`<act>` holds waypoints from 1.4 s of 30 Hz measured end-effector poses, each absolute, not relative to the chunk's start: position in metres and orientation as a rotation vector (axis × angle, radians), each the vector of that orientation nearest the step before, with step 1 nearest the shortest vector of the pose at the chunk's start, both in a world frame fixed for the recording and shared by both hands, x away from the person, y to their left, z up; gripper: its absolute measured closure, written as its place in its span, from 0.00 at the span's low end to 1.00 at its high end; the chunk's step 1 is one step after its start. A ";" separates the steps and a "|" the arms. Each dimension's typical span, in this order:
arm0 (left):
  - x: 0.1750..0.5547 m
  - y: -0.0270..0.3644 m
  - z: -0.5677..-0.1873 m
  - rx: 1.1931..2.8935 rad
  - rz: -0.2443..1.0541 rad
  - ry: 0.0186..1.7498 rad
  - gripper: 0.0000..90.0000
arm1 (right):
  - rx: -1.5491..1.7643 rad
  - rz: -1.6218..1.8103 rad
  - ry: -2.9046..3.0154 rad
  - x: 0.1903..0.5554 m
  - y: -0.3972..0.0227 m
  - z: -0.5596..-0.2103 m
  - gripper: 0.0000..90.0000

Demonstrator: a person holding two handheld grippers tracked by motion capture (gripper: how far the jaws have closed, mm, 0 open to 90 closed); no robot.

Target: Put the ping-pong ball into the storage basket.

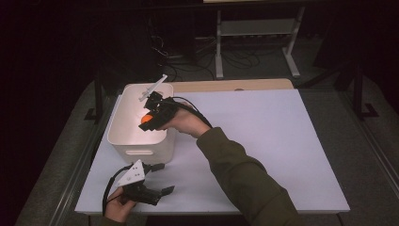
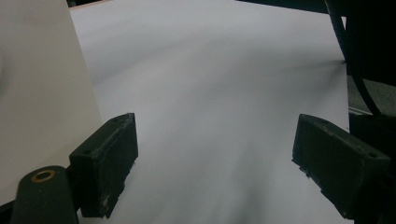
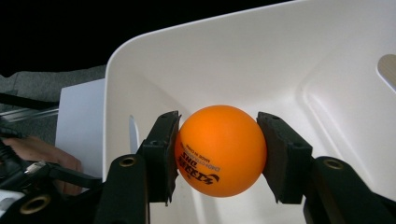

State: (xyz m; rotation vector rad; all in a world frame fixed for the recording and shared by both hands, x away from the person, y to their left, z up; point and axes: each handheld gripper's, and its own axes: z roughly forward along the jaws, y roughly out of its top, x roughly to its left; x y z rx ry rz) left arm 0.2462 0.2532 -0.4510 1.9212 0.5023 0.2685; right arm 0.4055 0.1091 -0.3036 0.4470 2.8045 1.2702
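One orange ball (image 3: 220,150) between right tongs (image 3: 218,151) pads, over white bin (image 3: 327,60).

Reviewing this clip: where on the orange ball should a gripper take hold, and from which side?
Across its widest middle, one pad on each opposite side, coming from above into the open white bin. The orange ball is smooth and round, so off-centre pads would likely slip. The right gripper holds it this way.

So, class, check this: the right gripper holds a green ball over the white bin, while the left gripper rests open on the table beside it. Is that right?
One detail is wrong: the ball is orange, not green, as the right gripper view shows. The right gripper does clamp it over the white bin, and the left gripper sits open on the table beside it.
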 end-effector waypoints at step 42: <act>0.246 0.253 -0.451 1.920 0.261 0.507 0.16 | 0.440 1.232 2.827 0.405 0.120 -0.313 0.42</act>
